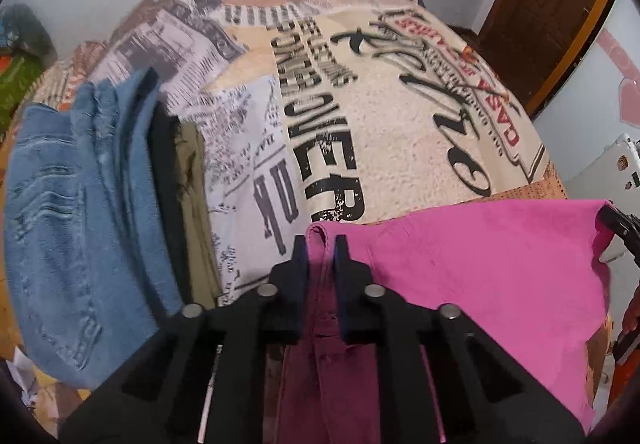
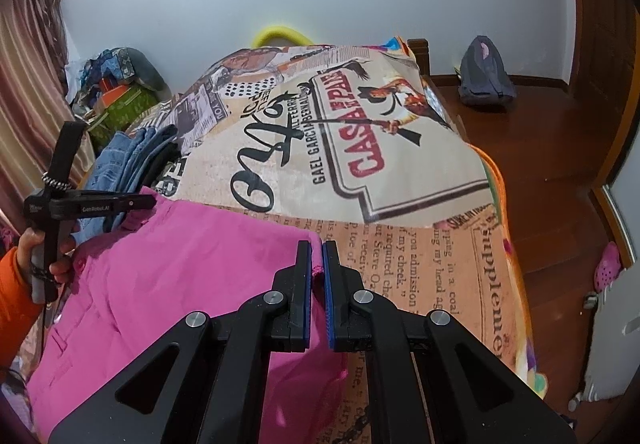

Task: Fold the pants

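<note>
Both grippers pinch the pink pants (image 2: 168, 284) along one edge: left gripper (image 1: 321, 244) is clamped on a folded seam at one corner, right gripper (image 2: 316, 248) on the other corner, jaws nearly together with fabric between. The cloth looks held taut and lifted over the near edge of the bed (image 2: 440, 284), likely so it lays flat for a fold. Stack of jeans (image 1: 80, 203) plus dark and olive garments sits at the bed's left edge, close enough to snag. Middle of the bedspread is free.
</note>
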Demonstrator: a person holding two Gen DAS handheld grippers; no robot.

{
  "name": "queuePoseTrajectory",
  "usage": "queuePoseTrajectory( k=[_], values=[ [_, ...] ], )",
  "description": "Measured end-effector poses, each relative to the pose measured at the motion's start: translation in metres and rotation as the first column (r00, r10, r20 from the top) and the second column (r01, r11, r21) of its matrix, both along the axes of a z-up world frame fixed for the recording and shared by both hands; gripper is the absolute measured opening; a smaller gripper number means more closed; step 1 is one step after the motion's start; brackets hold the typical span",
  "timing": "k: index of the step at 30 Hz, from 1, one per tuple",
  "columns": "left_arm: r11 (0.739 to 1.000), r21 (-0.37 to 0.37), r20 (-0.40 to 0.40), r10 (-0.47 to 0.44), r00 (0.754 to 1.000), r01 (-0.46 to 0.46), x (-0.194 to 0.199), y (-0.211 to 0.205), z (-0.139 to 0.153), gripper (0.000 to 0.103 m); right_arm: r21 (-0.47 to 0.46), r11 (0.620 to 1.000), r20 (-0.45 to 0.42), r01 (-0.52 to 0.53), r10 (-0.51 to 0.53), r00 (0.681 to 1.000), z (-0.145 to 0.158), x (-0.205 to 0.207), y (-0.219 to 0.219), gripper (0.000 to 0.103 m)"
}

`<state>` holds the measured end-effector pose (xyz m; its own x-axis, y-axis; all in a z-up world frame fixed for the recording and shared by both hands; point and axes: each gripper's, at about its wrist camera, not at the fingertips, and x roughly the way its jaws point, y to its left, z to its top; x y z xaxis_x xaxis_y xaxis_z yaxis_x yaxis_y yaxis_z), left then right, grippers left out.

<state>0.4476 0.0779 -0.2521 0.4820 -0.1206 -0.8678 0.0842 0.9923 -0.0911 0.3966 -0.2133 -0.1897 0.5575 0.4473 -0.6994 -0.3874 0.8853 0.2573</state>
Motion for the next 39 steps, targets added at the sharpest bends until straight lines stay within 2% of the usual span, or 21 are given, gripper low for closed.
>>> queuePoseTrajectory(
  k=[5,10,16,21,27,31,39],
  values=[
    [1.0,0.022,0.118,-0.015,0.993,0.013,-0.023,-0.002,0.044,0.007,0.007,1.0,0.039,0.001,-0.001,0.999,0.016,-0.004,0.0,0.005],
    [0.999,-0.011,0.23,-0.026,0.973,0.03,-0.061,0.002,0.099,0.007,0.024,1.0,0.1,-0.005,0.002,0.995,0.045,-0.013,0.001,0.005],
    [0.998,0.017,0.278,-0.067,0.958,0.065,-0.119,-0.004,0.131,0.007,0.036,0.999,0.153,-0.021,0.015,0.988,0.075,-0.042,-0.004,0.005],
    [0.995,0.036,0.296,-0.099,0.95,0.093,-0.169,-0.008,0.139,0.007,0.032,0.999,0.166,-0.031,0.026,0.986,0.09,-0.073,-0.011,0.005],
    [0.992,0.057,0.286,-0.127,0.95,0.115,-0.223,-0.014,0.134,0.007,0.033,0.999,0.152,-0.043,0.037,0.988,0.094,-0.112,-0.019,0.005],
    [0.986,0.084,0.264,-0.164,0.95,0.147,-0.253,-0.021,0.125,0.007,0.029,0.998,0.137,-0.051,0.046,0.989,0.092,-0.137,-0.019,0.005],
    [0.983,0.044,0.16,-0.186,0.969,0.181,-0.295,-0.024,0.092,0.007,0.014,0.998,0.061,-0.066,0.065,0.996,0.066,-0.176,-0.018,0.005]
  ],
)
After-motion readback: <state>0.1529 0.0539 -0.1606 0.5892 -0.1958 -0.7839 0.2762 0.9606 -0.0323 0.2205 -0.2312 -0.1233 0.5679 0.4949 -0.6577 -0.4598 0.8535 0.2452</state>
